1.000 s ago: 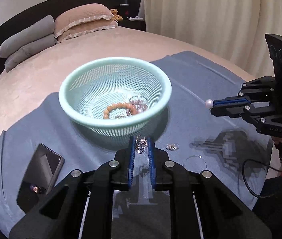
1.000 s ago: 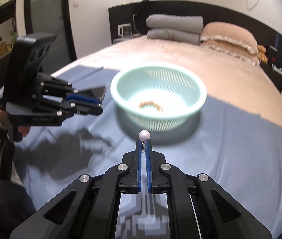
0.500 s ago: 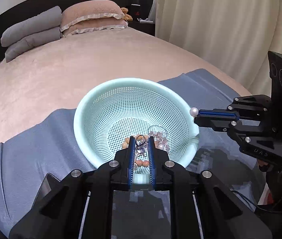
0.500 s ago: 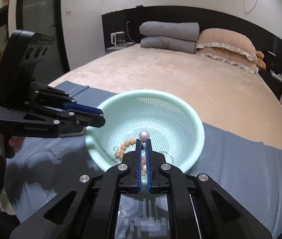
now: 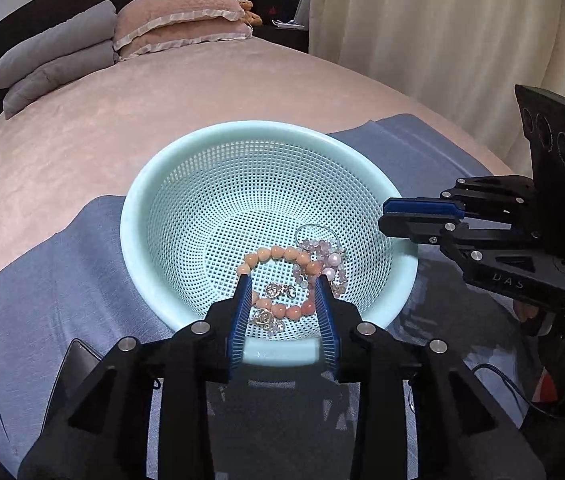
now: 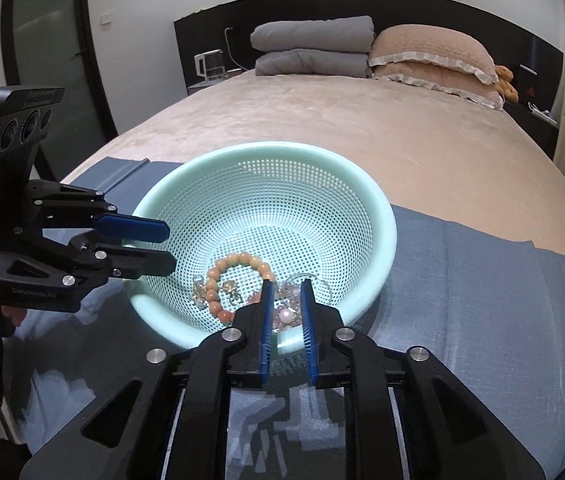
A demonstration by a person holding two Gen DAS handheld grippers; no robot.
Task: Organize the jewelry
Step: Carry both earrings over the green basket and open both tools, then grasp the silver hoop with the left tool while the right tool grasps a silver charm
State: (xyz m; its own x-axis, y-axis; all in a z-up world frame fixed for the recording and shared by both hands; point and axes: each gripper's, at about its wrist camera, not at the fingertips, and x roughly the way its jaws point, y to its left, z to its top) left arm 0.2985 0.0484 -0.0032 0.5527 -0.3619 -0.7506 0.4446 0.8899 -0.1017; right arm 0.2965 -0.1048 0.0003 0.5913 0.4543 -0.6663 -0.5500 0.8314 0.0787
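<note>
From the left wrist, the left tool (image 5: 284, 280) is hanging over the near rim of the basket (image 5: 154, 184) and its jaws are opening, with nothing pinched between them. The jewelry is lying on the basket floor: one peach bead bracelet (image 5: 282, 254), one pale bead bracelet (image 5: 322, 248) with one pearl (image 5: 334, 259) on it, one thin hoop (image 5: 314, 230), and some small silver pieces (image 5: 278, 290); I am counting about three, but they are tangled. The right tool (image 5: 392, 218) is standing at the right rim, jaws opening and empty. One phone (image 5: 72, 364) is showing partly on the blue cloth (image 5: 42, 300). No jewelry is visible on the cloth here, so the collecting seems nearly done, though the tool body is hiding part of the cloth.

From the right wrist, the right tool (image 6: 286, 286) is over the basket (image 6: 378, 208), its jaws parting with nothing between them; the pearl (image 6: 284, 313) is lying below in the basket. The peach bracelet (image 6: 226, 276) and two silver pieces (image 6: 214, 290) are beside it. The left tool (image 6: 166, 246) is reaching over the left rim. I am seeing one basket and two tools.
</note>
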